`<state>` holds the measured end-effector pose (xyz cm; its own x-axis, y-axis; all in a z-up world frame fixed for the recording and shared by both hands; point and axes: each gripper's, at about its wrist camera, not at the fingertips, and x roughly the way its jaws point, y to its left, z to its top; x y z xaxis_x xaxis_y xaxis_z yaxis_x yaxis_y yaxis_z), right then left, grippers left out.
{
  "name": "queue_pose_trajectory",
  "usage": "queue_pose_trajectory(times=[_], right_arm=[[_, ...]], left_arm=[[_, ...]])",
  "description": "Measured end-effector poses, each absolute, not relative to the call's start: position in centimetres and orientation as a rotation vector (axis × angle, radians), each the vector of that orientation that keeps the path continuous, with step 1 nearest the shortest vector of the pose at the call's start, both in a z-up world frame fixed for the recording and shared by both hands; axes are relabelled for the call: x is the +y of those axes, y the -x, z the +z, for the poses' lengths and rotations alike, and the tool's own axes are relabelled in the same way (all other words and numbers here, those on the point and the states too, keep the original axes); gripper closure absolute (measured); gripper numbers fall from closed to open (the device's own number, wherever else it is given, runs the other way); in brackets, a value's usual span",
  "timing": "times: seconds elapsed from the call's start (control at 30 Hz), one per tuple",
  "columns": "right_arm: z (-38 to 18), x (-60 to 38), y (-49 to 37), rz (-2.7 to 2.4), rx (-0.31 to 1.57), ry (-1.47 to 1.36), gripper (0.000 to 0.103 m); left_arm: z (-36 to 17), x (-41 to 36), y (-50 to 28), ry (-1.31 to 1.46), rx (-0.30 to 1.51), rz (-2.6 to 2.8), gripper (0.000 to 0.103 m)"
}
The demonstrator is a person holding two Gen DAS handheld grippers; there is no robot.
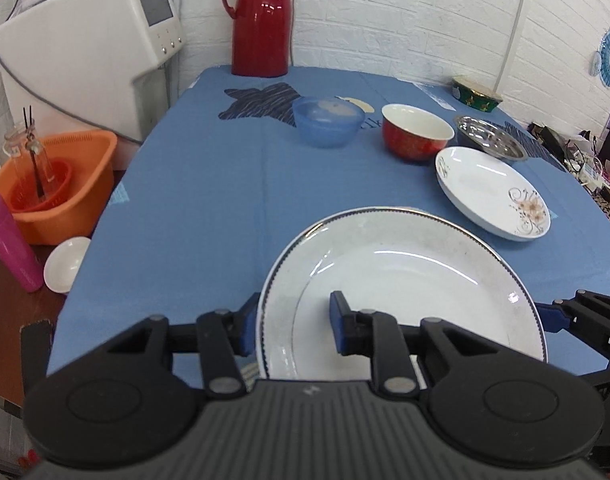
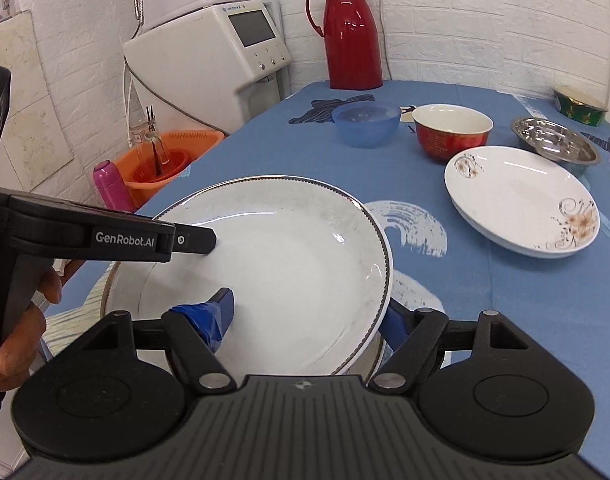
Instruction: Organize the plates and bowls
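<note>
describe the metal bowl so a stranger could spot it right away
Start at the red thermos at the back of the blue-clothed table, then look far right. The steel bowl sits just behind the floral plate; it alone is shiny bare metal.

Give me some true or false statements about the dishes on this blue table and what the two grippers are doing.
1. Both grippers straddle the large white plate with a dark beaded rim. True: left gripper and right gripper each have one finger inside the rim.
2. The red bowl with white interior sits inside the clear blue plastic bowl. False: they stand side by side.
3. The white floral plate lies empty. True.
4. The red thermos jug lies tipped over. False: it stands upright.
</note>
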<state>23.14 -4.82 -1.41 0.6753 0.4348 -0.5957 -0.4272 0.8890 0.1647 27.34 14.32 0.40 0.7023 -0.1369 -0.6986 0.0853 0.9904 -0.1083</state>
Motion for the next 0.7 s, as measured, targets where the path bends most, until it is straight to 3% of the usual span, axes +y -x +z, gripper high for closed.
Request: queue_pose_trajectory(times=[0.47,0.5,0.57,0.7], right_arm=[[-2.9,-5.0,-21.9,0.504,0.658,-0.063,0.04],[-2.9,-5.0,-21.9,0.503,0.66,-0.067,0.04],[-2.7,-5.2,-21.9,0.497,0.66,-0.081,0.04],[-2.2,-5.3,-21.6,0.454,0.642,-0.075,0.039]], left_arm=[[-2.4,15.1,-25.7,0.084,0.726,-0.159,0.078],[-2.3,15.1,-25.6,0.087,0.72,-0.163,0.075],[-1.9,15.4,-25.4,0.095,0.699,-0.165,0.056],[-0.8,15.8,-25.2,0.109,0.667,-0.154,0.056]])
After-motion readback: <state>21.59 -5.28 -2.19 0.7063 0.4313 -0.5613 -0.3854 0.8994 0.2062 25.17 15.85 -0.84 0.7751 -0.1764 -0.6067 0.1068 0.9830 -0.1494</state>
